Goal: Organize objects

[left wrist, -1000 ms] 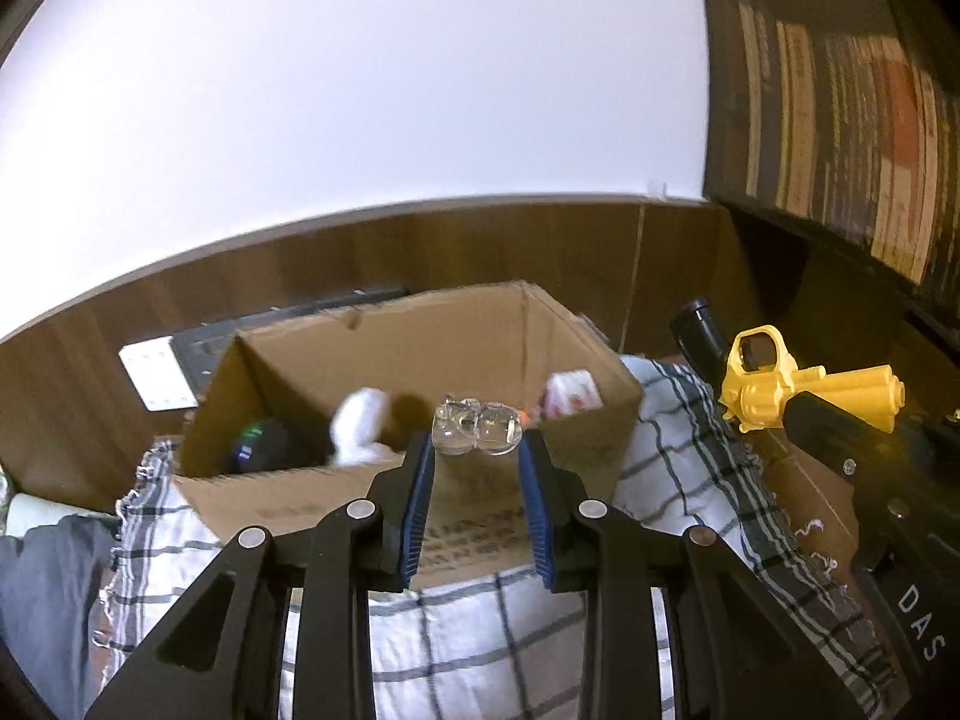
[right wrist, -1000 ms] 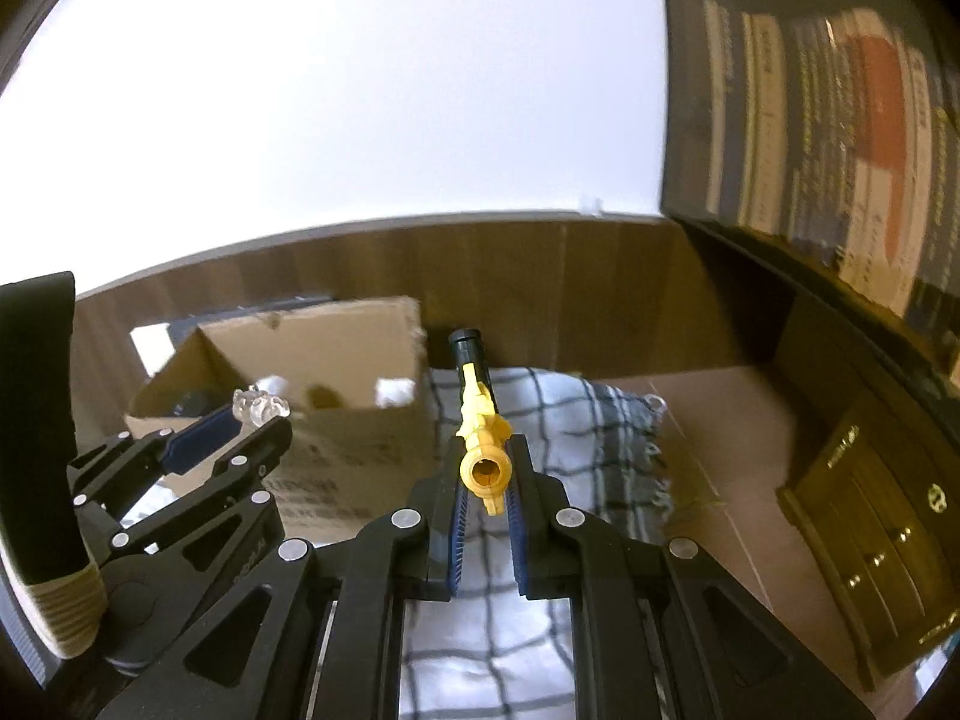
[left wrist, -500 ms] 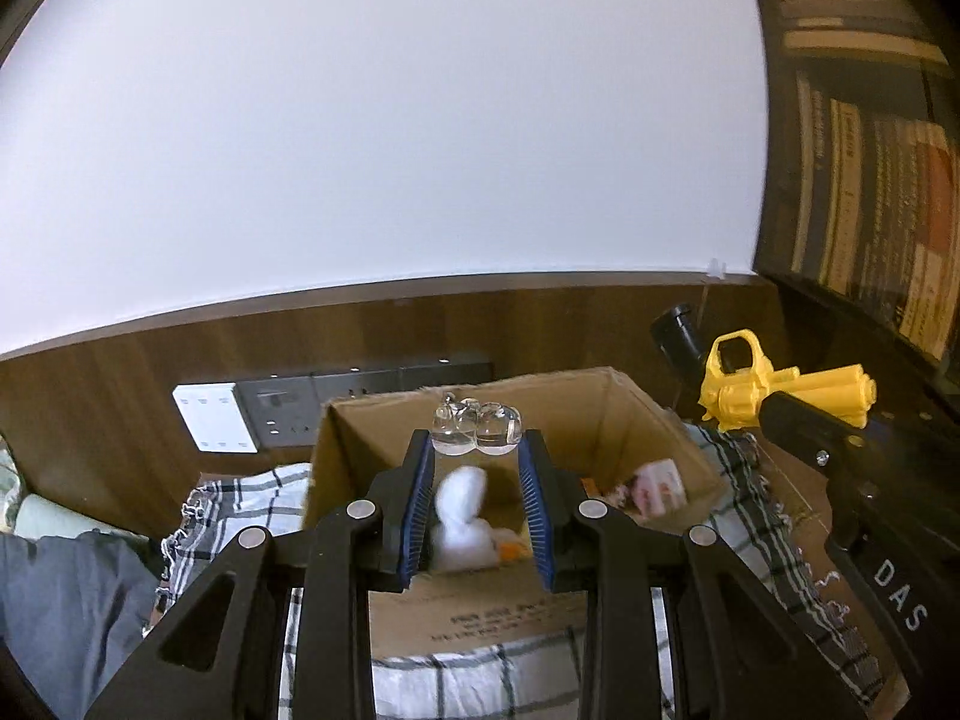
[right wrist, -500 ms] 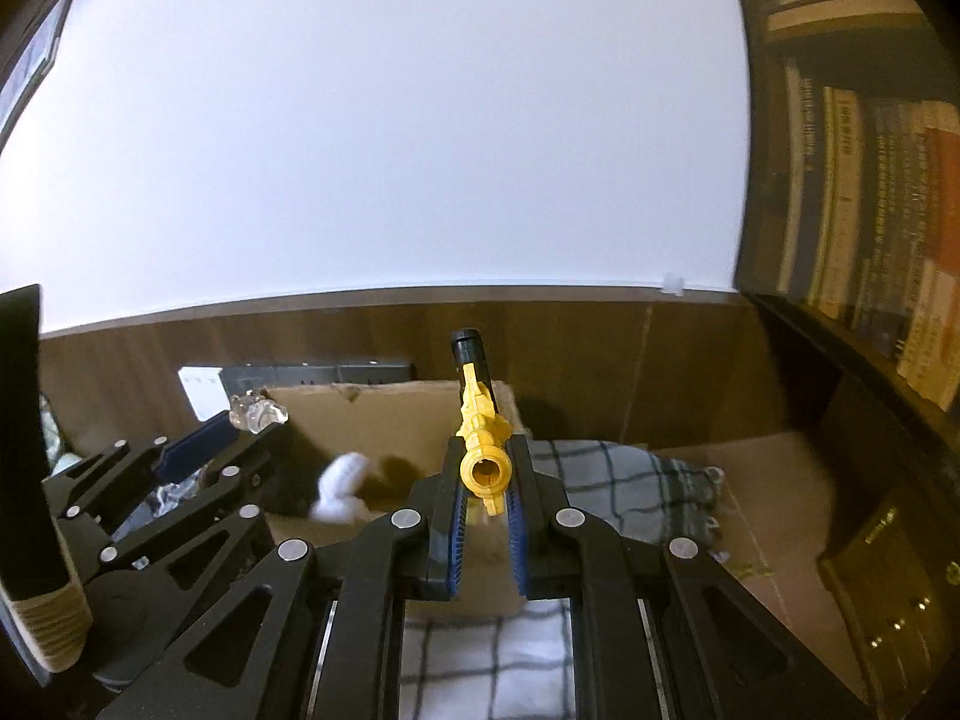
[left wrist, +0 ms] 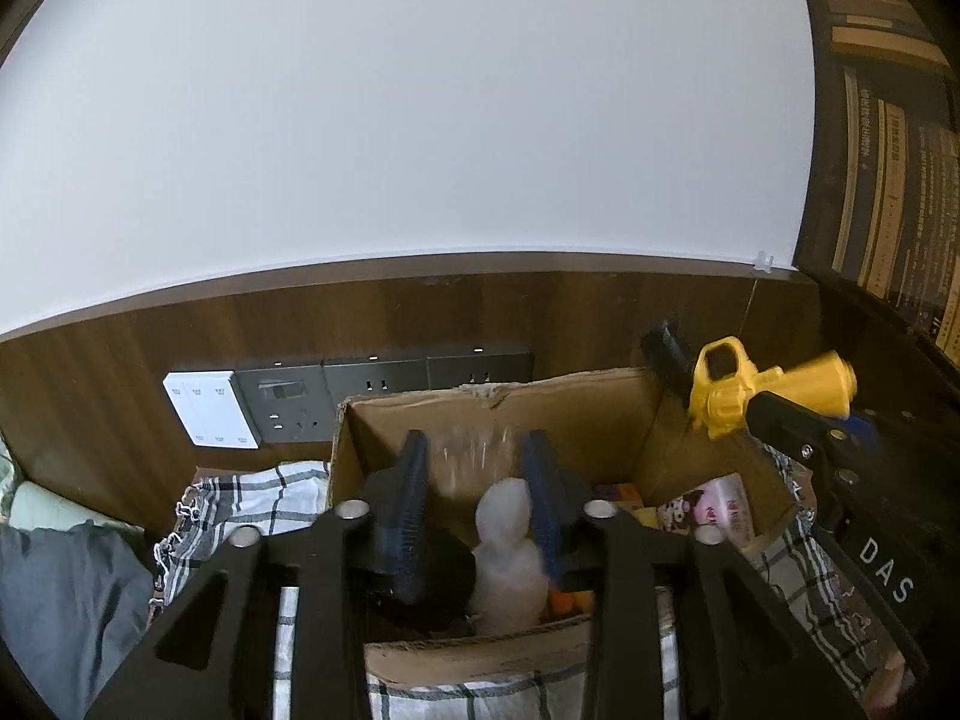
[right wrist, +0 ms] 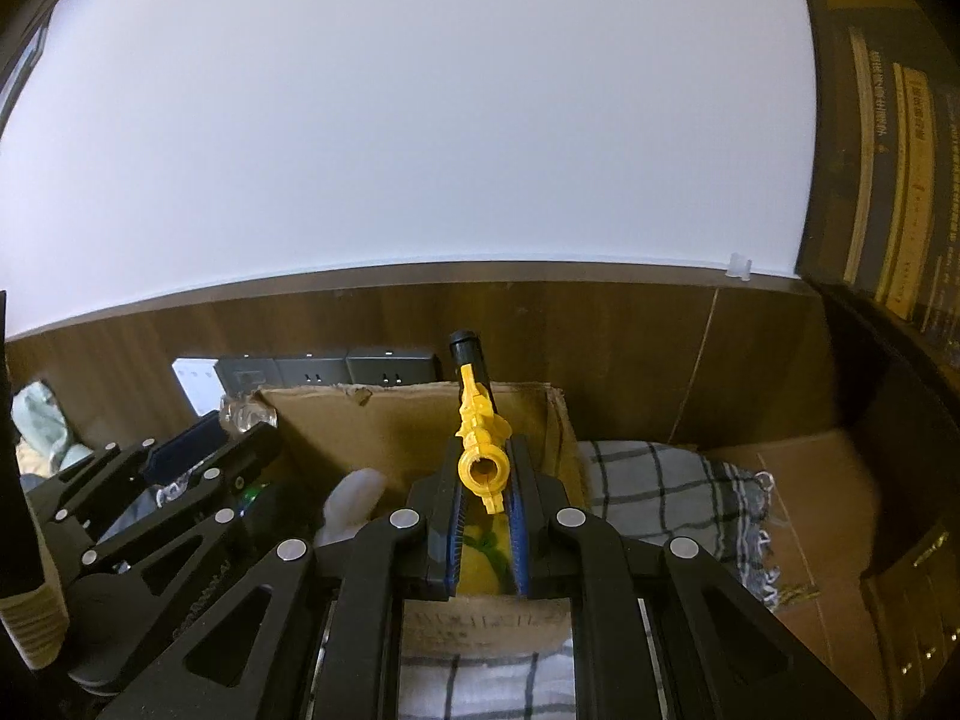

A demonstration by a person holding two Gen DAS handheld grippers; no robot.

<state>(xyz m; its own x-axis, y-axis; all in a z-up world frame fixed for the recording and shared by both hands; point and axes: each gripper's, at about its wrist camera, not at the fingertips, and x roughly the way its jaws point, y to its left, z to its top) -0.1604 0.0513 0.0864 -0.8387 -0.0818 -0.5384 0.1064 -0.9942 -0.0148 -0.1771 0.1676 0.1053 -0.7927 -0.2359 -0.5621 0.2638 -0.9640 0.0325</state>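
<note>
Left tool (left wrist: 476,443) is hanging over the open cardboard box (left wrist: 600,402), jaws spread wide. A small clear piece (left wrist: 480,465) is showing as a blur in the gap, apparently clear of both pads. We're reading that as a release in progress, not a grip.

Right tool (right wrist: 483,471) is clamping the yellow toy blaster (right wrist: 477,420) near its rear end. Its black barrel is pointing away from us, over the box's far right corner.

The box is sitting on a checked cloth (left wrist: 252,492) against the wood panel, below the wall sockets (left wrist: 372,384). Inside we're seeing a white soft figure (left wrist: 507,546), a dark item (left wrist: 441,564) and a pink printed packet (left wrist: 723,510).

Handling notes:
- Clear piece: we're judging it small, hard, slick and possibly brittle. It's dropping onto soft contents, so low risk.
- Blaster: we're judging it light, rigid and hollow plastic. It's long, so a rear grip is leaving the barrel as a lever, and it could pivot between the pads. A hold nearer the body's middle would be steadier.
- We're expecting to tip the barrel down into the box's right side before opening, keeping clear of the left tool.
</note>
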